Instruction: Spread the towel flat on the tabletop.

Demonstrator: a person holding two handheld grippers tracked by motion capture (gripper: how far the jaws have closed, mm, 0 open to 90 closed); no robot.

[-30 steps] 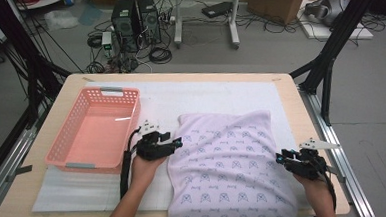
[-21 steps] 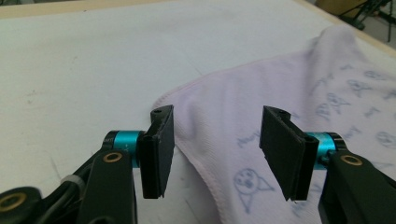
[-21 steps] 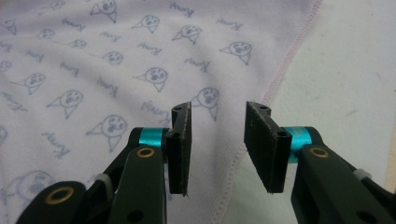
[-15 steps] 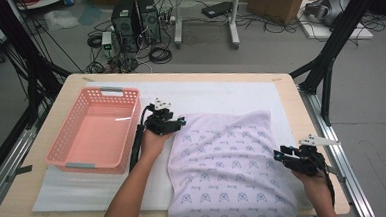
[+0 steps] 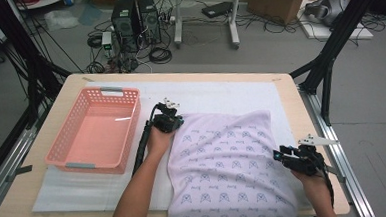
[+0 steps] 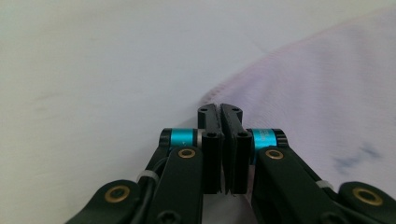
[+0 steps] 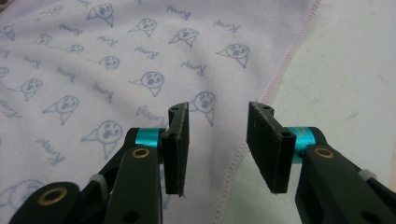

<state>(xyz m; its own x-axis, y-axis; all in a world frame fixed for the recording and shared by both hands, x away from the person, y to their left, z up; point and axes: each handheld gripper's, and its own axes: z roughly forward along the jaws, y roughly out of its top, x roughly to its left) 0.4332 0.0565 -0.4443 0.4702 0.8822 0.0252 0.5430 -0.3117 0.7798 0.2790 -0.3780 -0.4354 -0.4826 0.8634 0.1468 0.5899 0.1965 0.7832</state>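
On the table, right of the pink basket: white cloth with a blue printed pattern, spread flat over a pale mat, near edge hanging past the table's front. Basket left of the cloth, apart from it, standing on the same mat.

At the cloth's far left corner, just right of the basket: left gripper, held in a hand with the forearm running along the cloth's left side. Jaws just drawn together, now pressed pad to pad. In the left gripper view, tips sitting at the hemmed corner of the cloth; whether fabric is pinched between the pads cannot be told from the pictures.

At the cloth's right edge, well away from the basket: right gripper, low over the hem. In the right gripper view, jaws standing apart, the stitched hem of the cloth running between them, pads not pressing on it. Bare mat to the right of the hem.
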